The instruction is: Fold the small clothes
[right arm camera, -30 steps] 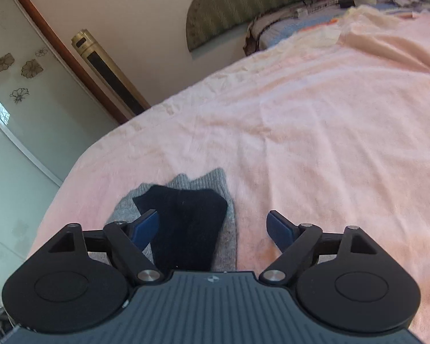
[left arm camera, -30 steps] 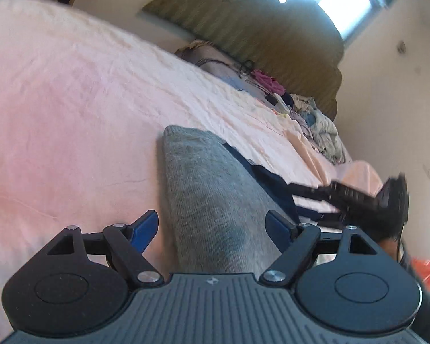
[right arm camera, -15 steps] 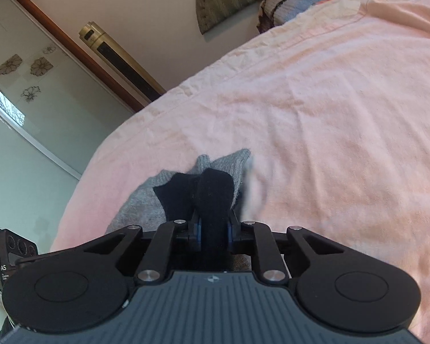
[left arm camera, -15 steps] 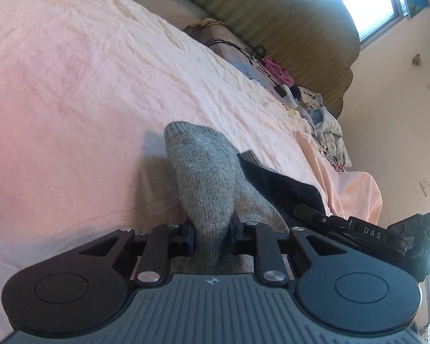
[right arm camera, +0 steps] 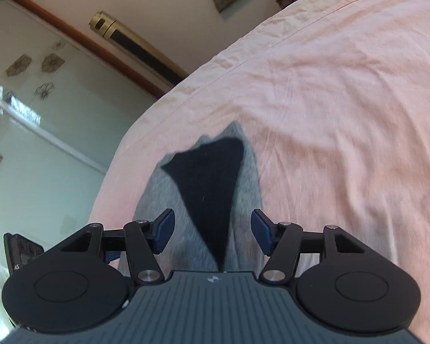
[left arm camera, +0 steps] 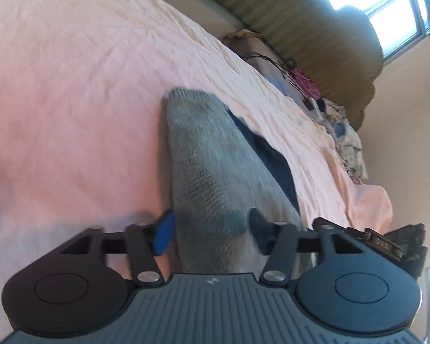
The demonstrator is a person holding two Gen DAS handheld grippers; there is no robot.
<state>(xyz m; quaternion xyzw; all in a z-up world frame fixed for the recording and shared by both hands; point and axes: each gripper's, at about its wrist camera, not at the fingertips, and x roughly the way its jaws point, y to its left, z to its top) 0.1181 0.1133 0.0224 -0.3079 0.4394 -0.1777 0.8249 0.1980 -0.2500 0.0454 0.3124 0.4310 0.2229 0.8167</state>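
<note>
Between the blue pads of our left hand-held gripper (left arm camera: 210,233) lies the grey sock (left arm camera: 212,166), and the jaws stand wide on either side of it, gripping nothing. Our right hand-held gripper (right arm camera: 212,233) is spread just as wide over the other end of the same bundle, where a dark navy sock (right arm camera: 210,183) rests on top of the grey one. Both socks lie flat on the pink bedsheet (right arm camera: 344,100), near the edge of the bed.

As we judge it, the pair is stacked and lined up lengthwise but not yet doubled over, so the fold itself, or a roll, is left to do; nothing is held at present.

The left view shows the grey sock's closed end, only a sliver of the navy one beyond it, and a heap of loose clothes (left arm camera: 344,140) by the green headboard (left arm camera: 315,34) under the window. The right view instead shows the navy sock's spread upper face, and a glass wardrobe door (right arm camera: 43,143).
</note>
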